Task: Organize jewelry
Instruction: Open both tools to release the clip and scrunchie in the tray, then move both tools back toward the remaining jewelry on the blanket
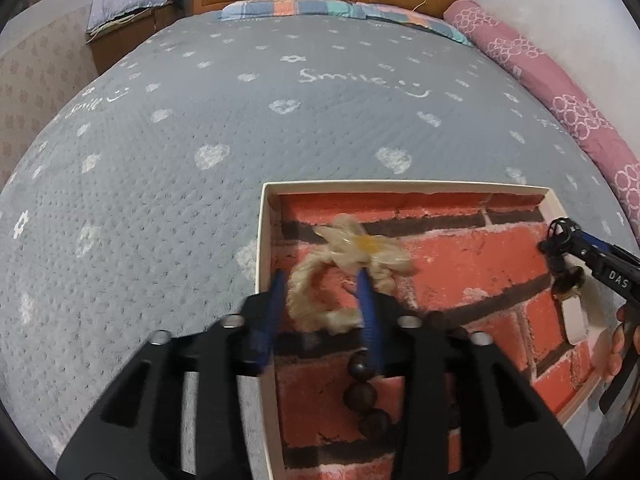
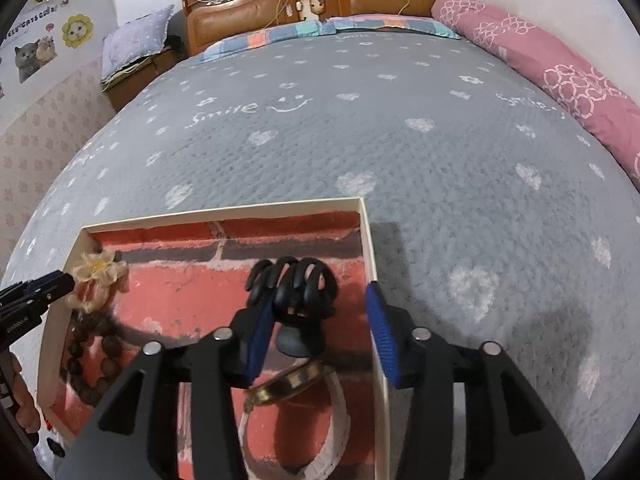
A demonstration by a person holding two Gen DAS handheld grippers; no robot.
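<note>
Now both grippers stand apart over the box, and no pad presses on anything. The left gripper [image 1: 322,312] has its blue fingers [image 1: 370,312] on the two sides of the rope bracelet [image 1: 320,292], whose pale flower [image 1: 362,246] lies in the far left corner of the box [image 1: 264,240]; the rope looks loose between the fingers, not squeezed, so it seems just let go. The right gripper [image 2: 322,332] is also open: its left finger is just beside the black hair claw [image 2: 298,284], and its right finger hangs near the right wall of the box, maybe outside it. The claw rests on the brick-pattern floor, and nearer to the camera lies a watch [image 2: 292,384] with a gold case and a white strap. A dark bead bracelet [image 2: 94,356] sits along the left side. The box lies on a grey bedspread [image 2: 440,160]. To finish this step well, each hand should probably lift straight up and back, so that a finger does not catch the rope loop or the teeth of the claw and drag it out again. The right finger should also keep off the thin wall, because a push there could shift the whole box.
</note>
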